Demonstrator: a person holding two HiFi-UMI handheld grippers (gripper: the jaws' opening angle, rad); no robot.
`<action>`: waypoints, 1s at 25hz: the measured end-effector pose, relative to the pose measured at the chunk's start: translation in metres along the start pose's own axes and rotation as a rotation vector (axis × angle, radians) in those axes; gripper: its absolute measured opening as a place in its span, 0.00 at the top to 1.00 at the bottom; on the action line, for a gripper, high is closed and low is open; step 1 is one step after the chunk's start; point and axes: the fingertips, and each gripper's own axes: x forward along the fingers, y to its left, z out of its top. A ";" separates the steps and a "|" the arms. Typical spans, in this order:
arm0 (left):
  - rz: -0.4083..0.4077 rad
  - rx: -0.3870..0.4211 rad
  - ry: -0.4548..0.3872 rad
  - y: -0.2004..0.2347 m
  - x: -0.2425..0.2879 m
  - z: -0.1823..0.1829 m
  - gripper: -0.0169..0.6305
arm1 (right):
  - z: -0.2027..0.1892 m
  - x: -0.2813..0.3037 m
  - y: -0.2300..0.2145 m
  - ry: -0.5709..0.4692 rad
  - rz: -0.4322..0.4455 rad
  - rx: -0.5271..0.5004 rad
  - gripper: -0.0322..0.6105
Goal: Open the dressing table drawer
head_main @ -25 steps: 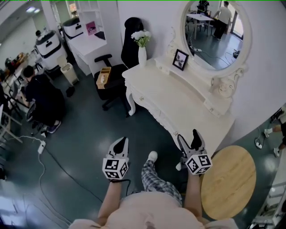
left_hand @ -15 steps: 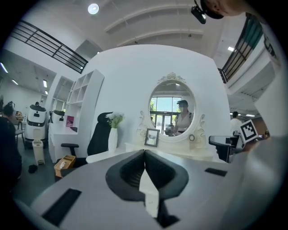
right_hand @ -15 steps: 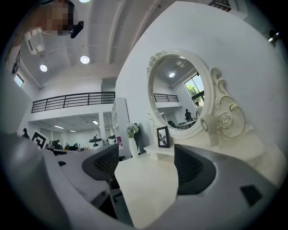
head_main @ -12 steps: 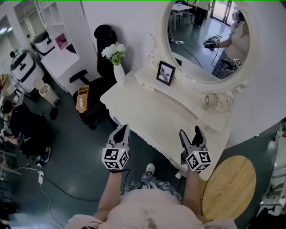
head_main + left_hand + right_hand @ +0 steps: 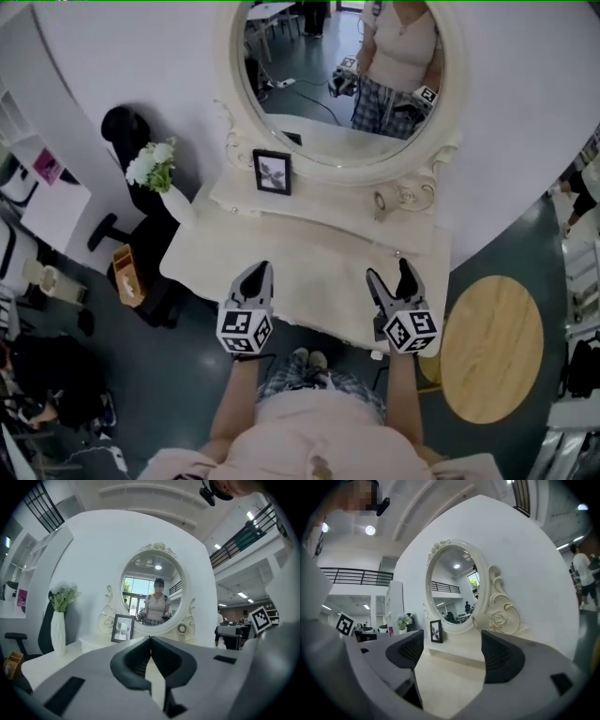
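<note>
A cream dressing table (image 5: 309,267) with an oval mirror (image 5: 337,75) stands straight ahead in the head view. Its drawer front lies under the near edge and is hidden from above. My left gripper (image 5: 256,274) hovers over the table's near left edge, jaws shut with nothing between them. My right gripper (image 5: 391,277) hangs over the near right edge, jaws open and empty. In the left gripper view the shut gripper (image 5: 150,641) points at the mirror (image 5: 152,597). The right gripper view looks between the open gripper's pads (image 5: 410,651) across the tabletop (image 5: 450,677).
A framed photo (image 5: 273,172) and a white vase of flowers (image 5: 157,178) stand on the table's raised back shelf. A black office chair (image 5: 122,131) is at the left. A round wooden stool (image 5: 492,336) sits at the right of the table.
The person has stepped up to and squared with the dressing table; both grippers now hover over its near edge. Jaw states are unchanged.
</note>
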 end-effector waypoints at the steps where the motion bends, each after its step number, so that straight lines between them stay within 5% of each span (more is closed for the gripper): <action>1: -0.023 0.002 0.005 -0.001 0.010 0.002 0.93 | 0.001 0.000 -0.004 -0.001 -0.024 0.000 0.35; 12: -0.238 0.023 0.061 -0.015 0.079 -0.002 0.93 | -0.011 -0.011 -0.032 -0.022 -0.249 0.021 0.36; 25: -0.298 -0.001 0.117 -0.029 0.100 -0.020 0.93 | -0.044 0.000 -0.066 0.077 -0.338 0.016 0.41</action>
